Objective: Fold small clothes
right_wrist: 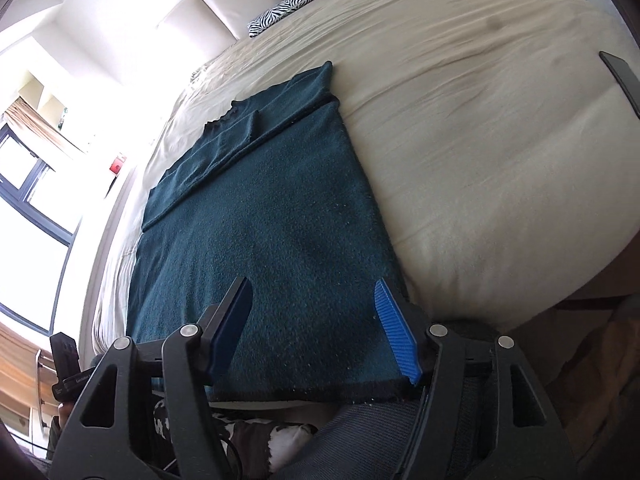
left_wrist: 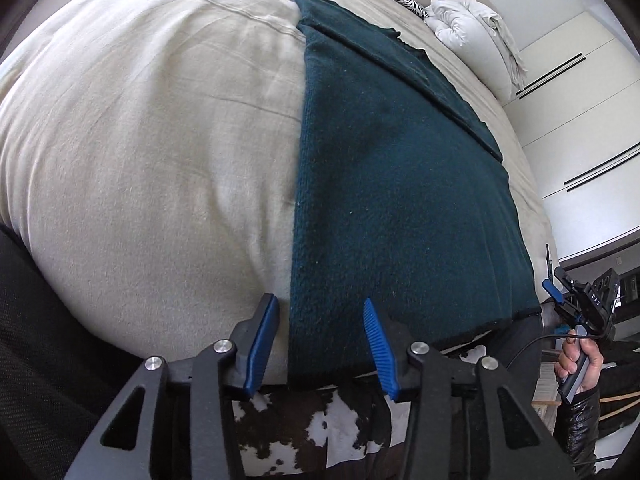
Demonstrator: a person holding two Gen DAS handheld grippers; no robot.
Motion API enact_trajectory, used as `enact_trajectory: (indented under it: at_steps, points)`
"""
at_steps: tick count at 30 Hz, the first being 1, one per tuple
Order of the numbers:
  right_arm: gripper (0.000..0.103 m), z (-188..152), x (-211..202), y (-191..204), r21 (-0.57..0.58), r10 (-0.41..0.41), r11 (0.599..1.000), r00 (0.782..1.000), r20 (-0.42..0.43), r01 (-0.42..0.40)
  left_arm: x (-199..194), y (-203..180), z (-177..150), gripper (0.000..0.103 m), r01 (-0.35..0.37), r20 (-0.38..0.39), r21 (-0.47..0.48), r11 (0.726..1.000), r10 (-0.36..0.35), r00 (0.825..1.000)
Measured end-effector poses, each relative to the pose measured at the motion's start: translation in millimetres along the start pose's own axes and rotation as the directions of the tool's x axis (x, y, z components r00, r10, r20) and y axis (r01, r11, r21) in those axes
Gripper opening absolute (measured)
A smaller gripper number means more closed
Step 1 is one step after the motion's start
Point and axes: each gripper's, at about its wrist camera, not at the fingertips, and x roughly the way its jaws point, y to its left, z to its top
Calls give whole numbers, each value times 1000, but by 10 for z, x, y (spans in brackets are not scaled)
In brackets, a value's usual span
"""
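A dark teal knitted garment [left_wrist: 384, 184] lies flat on the cream bed sheet [left_wrist: 152, 152], with one side folded over lengthwise. Its hem hangs at the bed's near edge. My left gripper [left_wrist: 320, 308] is open and empty, hovering over the hem's left corner. In the right wrist view the garment [right_wrist: 264, 216] fills the middle. My right gripper [right_wrist: 312, 292] is open and empty above the hem near its right corner. The right gripper also shows in the left wrist view [left_wrist: 576, 300], held in a hand beyond the bed edge.
A zebra-print pillow [right_wrist: 288, 10] and a white duvet [left_wrist: 472, 20] lie at the headboard. A dark phone [right_wrist: 622, 76] rests on the sheet at far right. A cowhide rug [left_wrist: 316, 424] covers the floor below. Wardrobe doors [left_wrist: 580, 112] stand to the right.
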Motion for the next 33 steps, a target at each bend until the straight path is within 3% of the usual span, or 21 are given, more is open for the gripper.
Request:
enact_trajectory:
  at_steps: [4,10,17,21,23,27,33]
  points:
    - [54,-69,-14,-176,42,-21,999,999,-46,23,3,34,7,33,0,-12,-14,1000,-1,1000]
    - [54,-165,-25,-407,121,-9,992,992,-124,24,21,29,-3,33,8,-24,-10,1000,-8,1000]
    - [43,-189,71,-455,165,44,986,978,-205,-10,24,21,11,31,5,-33,-8,1000,-6,999]
    - [33,-169,131,-445,172,46,985,966,-256,-2,23,37,-8,10,5,-45,-10,1000,-5,999]
    - [33,-169,137,-457,183,54,983,964,-261,-6,21,27,-24,9,4,-46,0,1000,-4,999]
    - [8,-203,160,-442,172,44,985,959,-281,6,-8,6,-27,8,5,-46,14,1000,-4,999]
    - [6,-209,67,-401,157,61,987,966,-251,-21,-140,-20,-9,7,40,-25,26,999,-39,999]
